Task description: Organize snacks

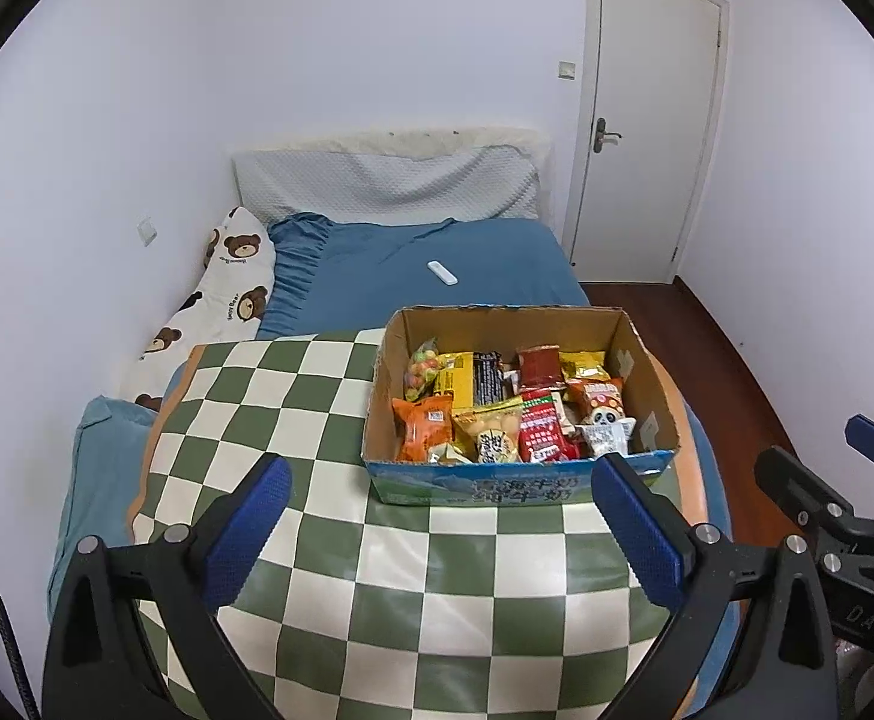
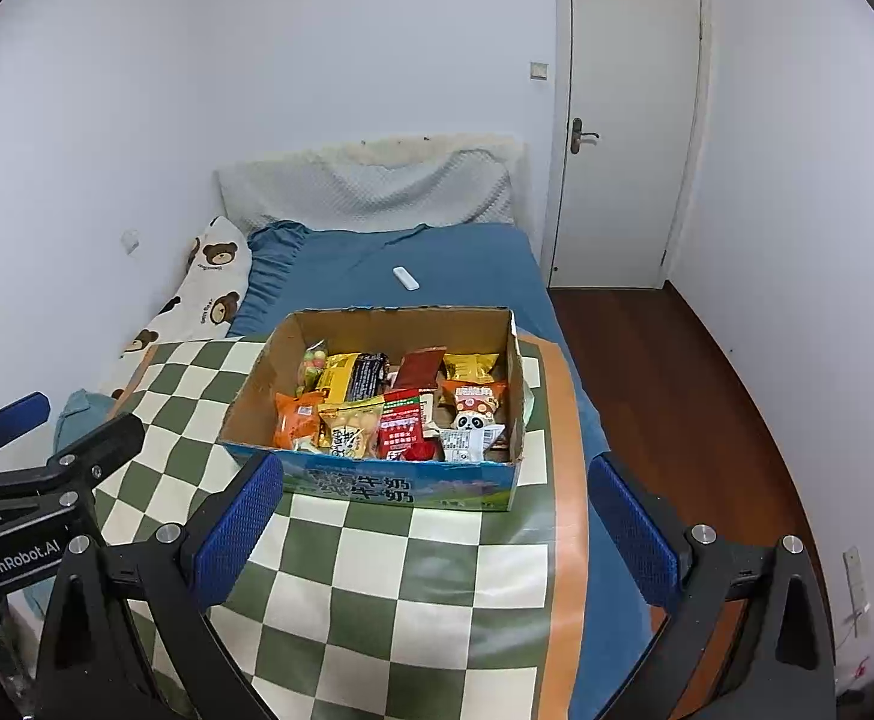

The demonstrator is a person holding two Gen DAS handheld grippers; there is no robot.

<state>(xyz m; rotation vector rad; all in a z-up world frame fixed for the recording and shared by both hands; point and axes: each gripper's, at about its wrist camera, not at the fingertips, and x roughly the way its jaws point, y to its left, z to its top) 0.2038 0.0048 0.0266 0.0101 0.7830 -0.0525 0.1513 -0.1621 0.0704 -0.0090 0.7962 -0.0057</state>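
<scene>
Snack packets (image 1: 515, 414) overlap in the cardboard box (image 1: 647, 384); lower ones hidden, print too small to read. Box's near wall (image 2: 377, 489) hides packet bottoms. Small white object (image 2: 406, 278) beyond the box: unidentifiable. Left gripper (image 2: 17, 468) cut off left of the box.

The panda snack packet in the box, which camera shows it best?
The left wrist view: the panda packet sits closer and larger, near the cardboard box's front right corner. The right wrist view shows the same packet smaller, partly overlapped by neighbouring packets.

cardboard box (image 1: 521, 483) | open-topped, upright on checkered mat | snack packets (image 1: 512, 414) piled inside
</scene>
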